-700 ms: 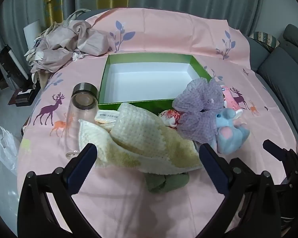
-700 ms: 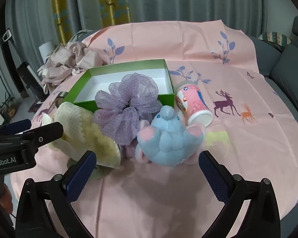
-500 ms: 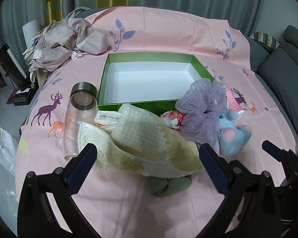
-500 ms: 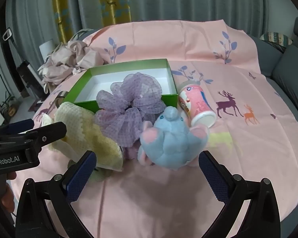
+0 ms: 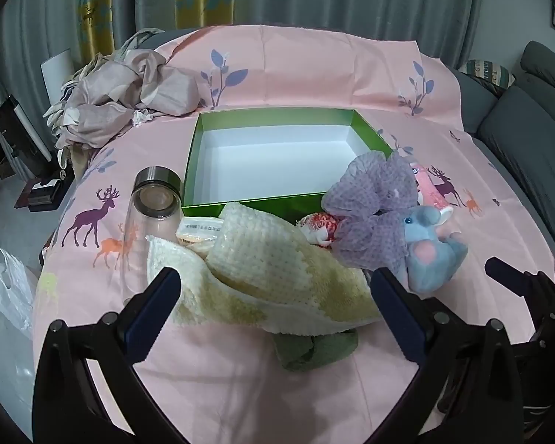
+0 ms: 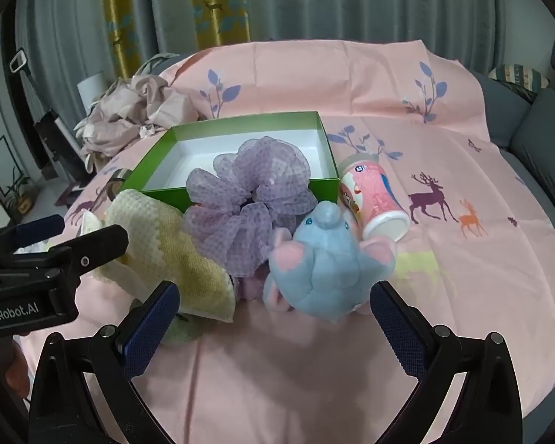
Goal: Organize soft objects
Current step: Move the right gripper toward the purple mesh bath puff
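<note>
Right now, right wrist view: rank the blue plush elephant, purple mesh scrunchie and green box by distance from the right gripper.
From the right gripper, both jaws open:
1. Blue plush elephant, just ahead, slightly right.
2. Purple mesh scrunchie, behind the elephant, to its left.
3. Green box, farthest, behind the scrunchie.

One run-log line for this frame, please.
left claw: open, empty | right claw: open, empty | green box: empty | plush elephant: outside box

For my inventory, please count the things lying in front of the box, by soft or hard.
Soft: 4, towel, green cloth, purple scrunchie, plush toy
Hard: 2, glass bottle, pink cup
Unclear: 2, packet, red-white item
Total: 8
</note>
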`<state>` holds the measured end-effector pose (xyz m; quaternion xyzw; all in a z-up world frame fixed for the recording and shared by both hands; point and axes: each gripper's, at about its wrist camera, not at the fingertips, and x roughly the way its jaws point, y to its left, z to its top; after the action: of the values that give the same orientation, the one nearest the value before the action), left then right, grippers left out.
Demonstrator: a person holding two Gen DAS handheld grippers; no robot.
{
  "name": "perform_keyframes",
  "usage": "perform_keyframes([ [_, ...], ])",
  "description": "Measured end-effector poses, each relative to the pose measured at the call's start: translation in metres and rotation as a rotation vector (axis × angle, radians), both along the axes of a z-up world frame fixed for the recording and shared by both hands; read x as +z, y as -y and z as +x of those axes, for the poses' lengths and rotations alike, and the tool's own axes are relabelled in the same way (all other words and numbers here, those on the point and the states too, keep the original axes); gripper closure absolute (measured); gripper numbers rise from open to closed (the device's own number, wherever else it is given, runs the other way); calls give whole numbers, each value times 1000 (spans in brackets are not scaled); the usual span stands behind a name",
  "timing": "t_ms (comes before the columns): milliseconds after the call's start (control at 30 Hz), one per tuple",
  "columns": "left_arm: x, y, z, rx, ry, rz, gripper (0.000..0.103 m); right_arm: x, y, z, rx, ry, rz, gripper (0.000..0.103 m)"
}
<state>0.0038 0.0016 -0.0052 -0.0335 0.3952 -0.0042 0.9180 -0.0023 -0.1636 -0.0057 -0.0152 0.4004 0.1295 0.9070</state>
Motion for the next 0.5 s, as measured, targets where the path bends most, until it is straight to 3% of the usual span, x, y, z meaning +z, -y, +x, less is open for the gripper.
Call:
perform_keyframes([
  [500,0,5,2,-13,5,-4,1,1,2,0,-3,2,9,0],
])
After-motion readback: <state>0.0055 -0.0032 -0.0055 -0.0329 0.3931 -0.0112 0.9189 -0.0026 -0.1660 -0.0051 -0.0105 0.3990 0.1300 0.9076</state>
